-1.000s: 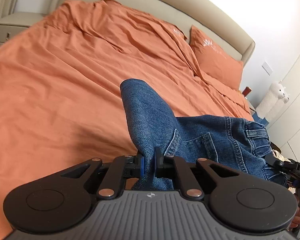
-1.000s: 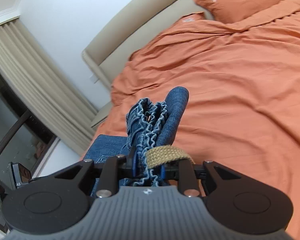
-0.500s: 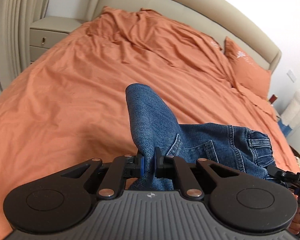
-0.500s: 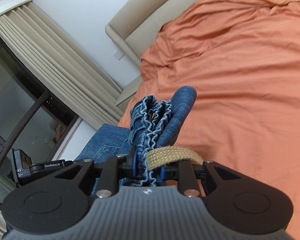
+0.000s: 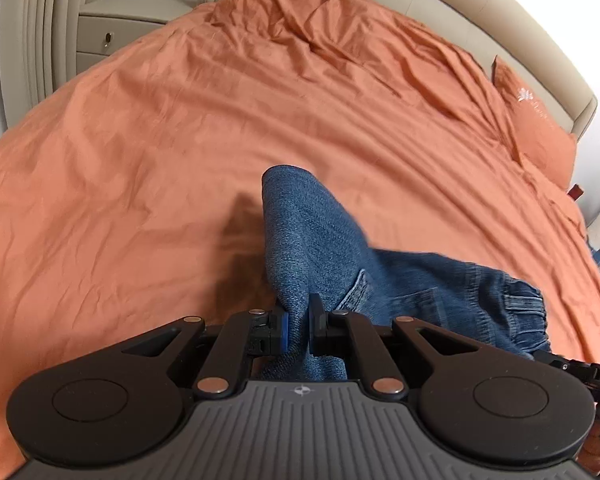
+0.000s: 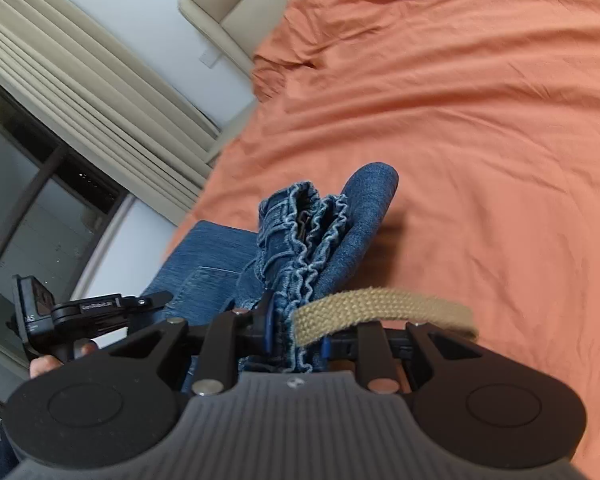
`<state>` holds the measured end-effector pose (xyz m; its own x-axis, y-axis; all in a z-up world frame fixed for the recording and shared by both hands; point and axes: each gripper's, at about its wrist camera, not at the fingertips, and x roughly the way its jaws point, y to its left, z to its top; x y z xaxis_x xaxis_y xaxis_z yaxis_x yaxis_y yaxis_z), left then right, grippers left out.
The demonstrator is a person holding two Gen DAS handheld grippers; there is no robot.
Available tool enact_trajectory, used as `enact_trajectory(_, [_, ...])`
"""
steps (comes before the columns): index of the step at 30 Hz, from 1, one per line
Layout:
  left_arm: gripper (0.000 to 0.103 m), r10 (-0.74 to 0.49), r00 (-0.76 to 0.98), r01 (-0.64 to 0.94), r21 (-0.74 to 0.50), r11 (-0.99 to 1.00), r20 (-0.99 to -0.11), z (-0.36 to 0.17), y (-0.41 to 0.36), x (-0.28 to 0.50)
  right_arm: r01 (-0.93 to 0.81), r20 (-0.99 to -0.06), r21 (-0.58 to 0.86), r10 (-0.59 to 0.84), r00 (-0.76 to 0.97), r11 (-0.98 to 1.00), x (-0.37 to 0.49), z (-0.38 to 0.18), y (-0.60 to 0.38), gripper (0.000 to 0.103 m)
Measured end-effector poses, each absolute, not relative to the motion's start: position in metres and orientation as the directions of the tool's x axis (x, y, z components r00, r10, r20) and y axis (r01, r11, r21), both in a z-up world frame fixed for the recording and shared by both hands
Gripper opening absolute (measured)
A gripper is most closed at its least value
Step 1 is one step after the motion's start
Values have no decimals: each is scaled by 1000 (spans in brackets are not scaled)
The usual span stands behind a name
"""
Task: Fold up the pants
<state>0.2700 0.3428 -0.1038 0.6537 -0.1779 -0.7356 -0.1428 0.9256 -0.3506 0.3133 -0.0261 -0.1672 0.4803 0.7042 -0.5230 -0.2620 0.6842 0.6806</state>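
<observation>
A pair of blue denim pants (image 5: pixel 384 272) is held between both grippers above the orange bed. My left gripper (image 5: pixel 298 330) is shut on a fold of the denim, which stands up in front of it. My right gripper (image 6: pixel 296 334) is shut on the gathered elastic waistband (image 6: pixel 304 248), with a tan woven loop (image 6: pixel 380 306) lying across its right finger. The pants stretch from one gripper to the other; the back pocket (image 6: pixel 210 284) shows in the right wrist view. The left gripper's body (image 6: pixel 96 308) shows at the left of the right wrist view.
The orange bed cover (image 5: pixel 180 140) is wrinkled and spreads ahead of both grippers. A beige headboard (image 5: pixel 440 12), an orange pillow (image 5: pixel 540 128) and a nightstand (image 5: pixel 116 28) lie at the far side. Curtains (image 6: pixel 80 92) and a window (image 6: pixel 28 208) stand left of the bed.
Both grippers have moved with the pants, held shut. The views have tilted down towards the bed, and the pants now hang lower and closer to the cover.
</observation>
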Motion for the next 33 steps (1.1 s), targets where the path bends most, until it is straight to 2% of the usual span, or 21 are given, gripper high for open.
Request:
enact_trajectory(7, [17, -185, 609, -186, -366, 912, -771, -145, 364, 277, -172, -587, 683, 674, 448, 710, 324, -215, -35, 18])
enact_trajectory(13, [32, -143, 551, -220, -308, 926, -822, -141, 364, 280, -193, -644, 616, 629, 435, 764, 330, -207, -24, 23])
enact_trajectory(17, [33, -50, 521, -203, -180, 962, -852, -110, 362, 260, -267, -677, 489, 554, 485, 831, 318, -179, -20, 37])
enact_trajectory(22, [32, 65, 508, -101, 15, 995, -859, -62, 347, 219, -351, -666, 305, 462, 585, 885, 286, -138, -20, 38])
enact_trajectory(26, [32, 39, 548, -46, 17, 999, -836, -46, 328, 187, -469, -633, 197, 477, 610, 861, 256, -116, 6, 37])
enact_trajectory(30, [32, 46, 539, -44, 26, 999, -841, -72, 306, 173, -533, -652, 130, 477, 589, 836, 240, -125, 34, 37])
enact_trajectory(33, [32, 18, 531, -54, -12, 998, -847, -92, 306, 167, -538, -672, 71, 439, 596, 840, 234, -140, 43, 36])
